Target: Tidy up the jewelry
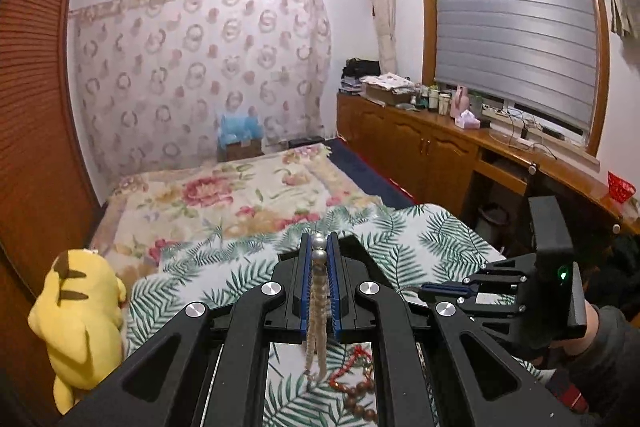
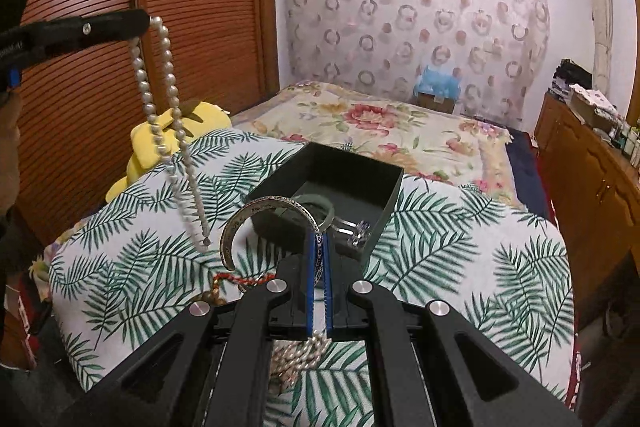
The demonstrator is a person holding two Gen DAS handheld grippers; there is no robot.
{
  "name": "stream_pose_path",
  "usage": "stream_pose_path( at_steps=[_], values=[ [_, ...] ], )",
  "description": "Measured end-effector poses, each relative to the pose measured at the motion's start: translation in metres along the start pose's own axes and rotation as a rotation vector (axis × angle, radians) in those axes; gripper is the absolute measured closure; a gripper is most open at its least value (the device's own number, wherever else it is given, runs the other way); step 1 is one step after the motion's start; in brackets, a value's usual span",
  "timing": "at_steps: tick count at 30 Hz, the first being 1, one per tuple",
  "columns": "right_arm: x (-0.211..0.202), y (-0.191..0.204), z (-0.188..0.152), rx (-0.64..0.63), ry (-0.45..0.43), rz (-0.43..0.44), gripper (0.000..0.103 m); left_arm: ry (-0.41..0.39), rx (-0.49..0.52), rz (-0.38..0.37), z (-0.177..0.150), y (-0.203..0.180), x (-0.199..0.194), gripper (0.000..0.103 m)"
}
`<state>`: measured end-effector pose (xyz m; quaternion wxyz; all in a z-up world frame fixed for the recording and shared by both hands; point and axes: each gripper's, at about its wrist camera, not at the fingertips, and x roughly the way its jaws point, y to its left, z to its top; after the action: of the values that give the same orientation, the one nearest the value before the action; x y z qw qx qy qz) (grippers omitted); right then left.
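My left gripper is shut on a pearl necklace; the strand hangs down between its blue pads. In the right wrist view the left gripper is raised at upper left with the pearl necklace dangling above the leaf-print cloth. My right gripper is shut on a silver cuff bangle, held just in front of an open dark green box. Inside the box lie a jade bangle and a silver piece. The right gripper also shows in the left wrist view, low at right.
A red cord and brown bead bracelet lies on the leaf-print cloth; another pearl strand lies under my right gripper. A yellow plush toy sits at the left edge. Floral bed behind, wooden cabinets to the right.
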<state>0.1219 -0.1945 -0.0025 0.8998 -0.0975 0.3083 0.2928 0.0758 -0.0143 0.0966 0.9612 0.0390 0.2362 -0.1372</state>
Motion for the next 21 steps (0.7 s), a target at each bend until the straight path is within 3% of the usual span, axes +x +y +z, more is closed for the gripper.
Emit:
stream_pose_path(
  at_steps=[21],
  values=[
    [0.113,-0.045,0.041,0.023,0.071,-0.11,0.098,0.02,0.004,0.039,0.052,0.018,0.053,0.096]
  ],
)
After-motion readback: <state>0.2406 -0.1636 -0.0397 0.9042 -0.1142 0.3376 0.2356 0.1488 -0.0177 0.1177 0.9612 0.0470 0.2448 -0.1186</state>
